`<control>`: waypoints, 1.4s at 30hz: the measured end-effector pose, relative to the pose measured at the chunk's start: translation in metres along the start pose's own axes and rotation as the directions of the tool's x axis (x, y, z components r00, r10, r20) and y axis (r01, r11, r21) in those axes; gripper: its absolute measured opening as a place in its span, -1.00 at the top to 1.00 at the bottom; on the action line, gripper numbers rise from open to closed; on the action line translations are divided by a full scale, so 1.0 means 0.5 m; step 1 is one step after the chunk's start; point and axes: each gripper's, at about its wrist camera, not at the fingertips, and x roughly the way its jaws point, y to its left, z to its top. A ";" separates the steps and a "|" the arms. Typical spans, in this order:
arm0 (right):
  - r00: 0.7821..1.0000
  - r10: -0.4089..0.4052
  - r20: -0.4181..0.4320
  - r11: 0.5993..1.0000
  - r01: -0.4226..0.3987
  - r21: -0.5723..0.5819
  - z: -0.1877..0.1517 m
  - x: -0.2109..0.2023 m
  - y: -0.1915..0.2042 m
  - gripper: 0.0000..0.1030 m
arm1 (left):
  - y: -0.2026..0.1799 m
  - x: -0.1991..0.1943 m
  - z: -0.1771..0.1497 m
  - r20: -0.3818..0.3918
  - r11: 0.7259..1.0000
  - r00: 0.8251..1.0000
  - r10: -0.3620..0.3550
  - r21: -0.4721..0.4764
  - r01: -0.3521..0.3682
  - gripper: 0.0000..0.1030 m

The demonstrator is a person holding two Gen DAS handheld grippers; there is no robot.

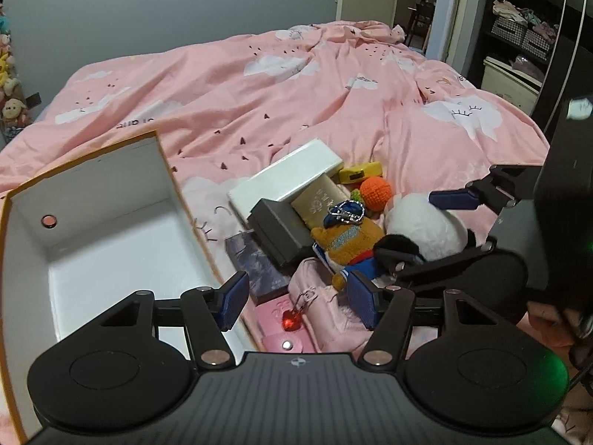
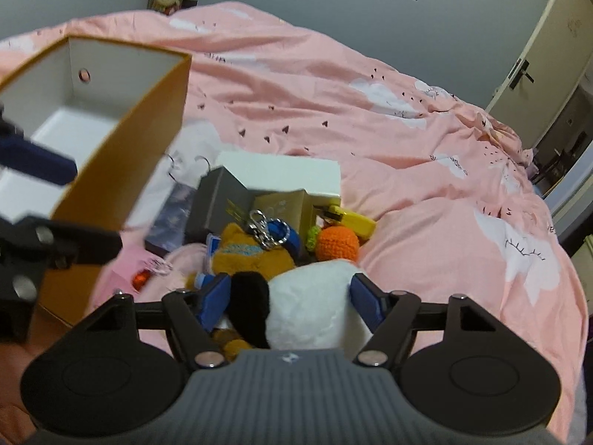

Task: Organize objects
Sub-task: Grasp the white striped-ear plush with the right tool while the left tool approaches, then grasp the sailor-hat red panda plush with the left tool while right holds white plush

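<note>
Your right gripper (image 2: 287,302) has its blue pads on either side of the white and black plush (image 2: 315,304), and they look pressed into its fur, so I judge it gripped, though how firmly the soft fur hides. Your left gripper (image 1: 296,304) stands wide open with nothing between its fingers, poised above the pink pouch (image 1: 326,315) at the near edge of the bed (image 1: 259,85).

The plush sits at the near right end of the pile, just beside the orange knitted ball (image 2: 338,244) and touching the brown plush (image 2: 252,252) with its blue strap and metal clip (image 2: 263,231). The open box (image 1: 111,230), orange outside and white inside, stands at the left of the pile and appears empty.

Watch these risks:
- The plush is soft and rounded, so a squeeze on fur alone may let it slip as you lift.
- The clip or strap of the brown plush could snag and drag that toy along.
- The orange ball may roll away across the loose duvet if nudged.
- Your grippers are close together; swinging the right one toward the box could strike the left.
- The box rests on soft bedding and could tip if you catch its wall.
</note>
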 end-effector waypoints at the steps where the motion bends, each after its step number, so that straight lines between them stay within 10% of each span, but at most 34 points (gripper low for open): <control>1: 1.000 -0.001 -0.009 1.000 0.001 -0.009 -0.003 0.005 -0.004 -0.41 | -0.002 0.005 0.005 -0.005 1.000 1.000 -0.011 0.001 0.011 -0.40; 13: 0.983 0.172 -0.063 0.957 -0.151 0.249 -0.073 0.013 -0.142 -0.43 | -0.039 0.122 0.038 -0.161 0.978 0.965 -0.205 -0.069 0.196 -0.40; 26: 0.963 0.265 -0.058 0.921 -0.235 0.312 -0.113 0.067 -0.161 -0.56 | -0.057 0.241 0.049 -0.272 0.955 0.924 -0.270 -0.198 0.221 -0.31; 42: 0.972 0.231 0.035 0.936 -0.232 0.266 -0.094 -0.008 -0.141 -0.47 | -0.036 0.136 0.041 -0.091 0.948 0.962 -0.256 -0.219 0.232 0.45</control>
